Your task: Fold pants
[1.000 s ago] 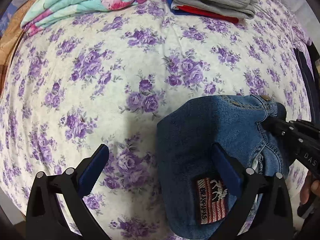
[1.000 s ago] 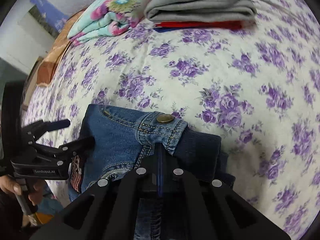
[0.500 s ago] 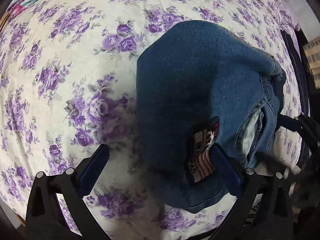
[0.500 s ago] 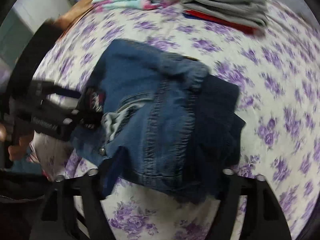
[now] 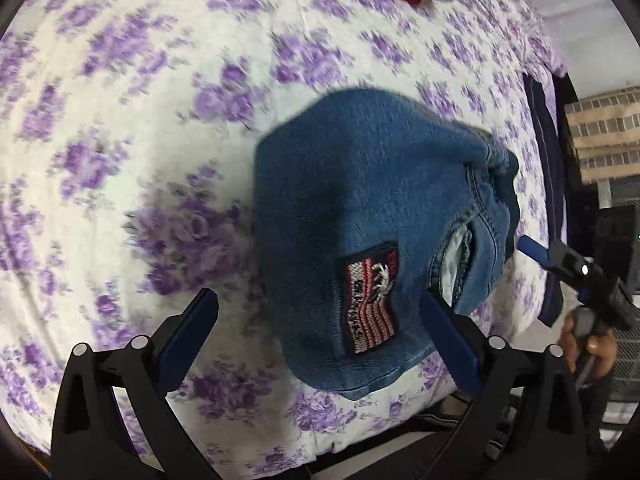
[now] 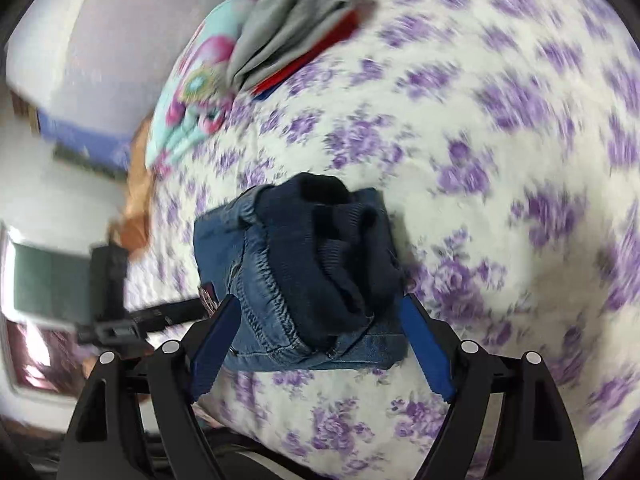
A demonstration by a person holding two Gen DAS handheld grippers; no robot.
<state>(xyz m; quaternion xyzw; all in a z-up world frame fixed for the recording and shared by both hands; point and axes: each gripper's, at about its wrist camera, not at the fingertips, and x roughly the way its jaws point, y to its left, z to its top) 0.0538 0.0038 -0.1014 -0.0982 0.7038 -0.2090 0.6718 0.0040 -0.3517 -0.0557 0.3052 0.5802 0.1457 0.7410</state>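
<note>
1. Step: fold looks done. Jeans (image 5: 360, 216) lie as a compact bundle on the bed (image 5: 120, 160), near its 6 o'clock edge in both views.
2. Right gripper (image 6: 316, 344): jaws opening, wide, straddling the bundle's near end, pads off the denim. Nothing held.
3. Left gripper (image 5: 320, 340): jaws wide apart, flag patch (image 5: 370, 300) between them, no grip.
4. Next: probably back both grippers off without snagging the waistband; stack (image 6: 292, 36) sits at 12 o'clock.
5. Pose: both grippers angled steeply down at the bed; a hand (image 5: 588, 340) holds the right handle at 3 o'clock.

Blue denim pants (image 5: 372, 216) are showing a red-and-white striped patch (image 5: 370, 300) at six o'clock; the bedsheet (image 5: 120, 120) is displaying purple flowers on white, with grey-and-red clothes (image 6: 296, 36) at twelve.
</note>
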